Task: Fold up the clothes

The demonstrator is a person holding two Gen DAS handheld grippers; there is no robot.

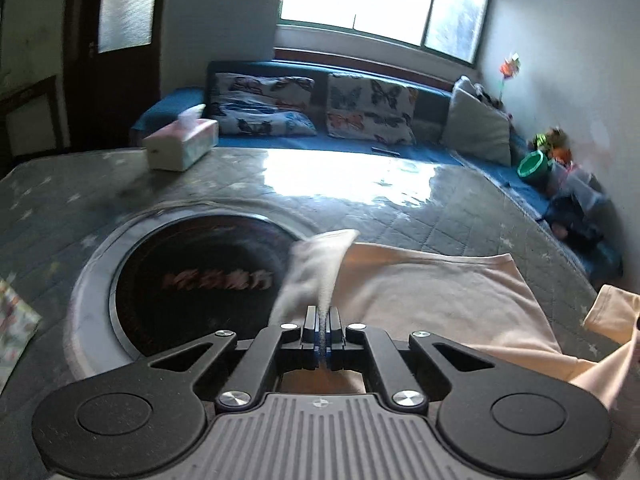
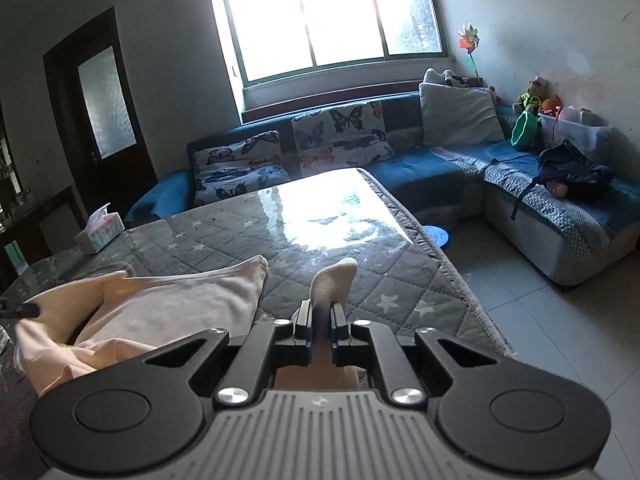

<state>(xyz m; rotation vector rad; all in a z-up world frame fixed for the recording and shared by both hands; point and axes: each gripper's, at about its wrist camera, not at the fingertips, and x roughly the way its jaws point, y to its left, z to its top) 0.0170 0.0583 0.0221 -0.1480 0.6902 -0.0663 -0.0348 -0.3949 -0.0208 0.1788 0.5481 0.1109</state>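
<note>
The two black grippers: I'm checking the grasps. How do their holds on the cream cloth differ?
The left gripper pinches a thin edge, jaws nearly touching; the right gripper clamps a thicker bunch, jaws slightly apart. Both are shut on the same cream garment over the grey quilted table.

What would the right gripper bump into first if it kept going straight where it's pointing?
Probably the quilted table cover. The right gripper is shut on a fold of the pale garment and tilts downward, so beyond that cloth only star-patterned cover lies ahead. Depth is hard to judge through this lens.
</note>
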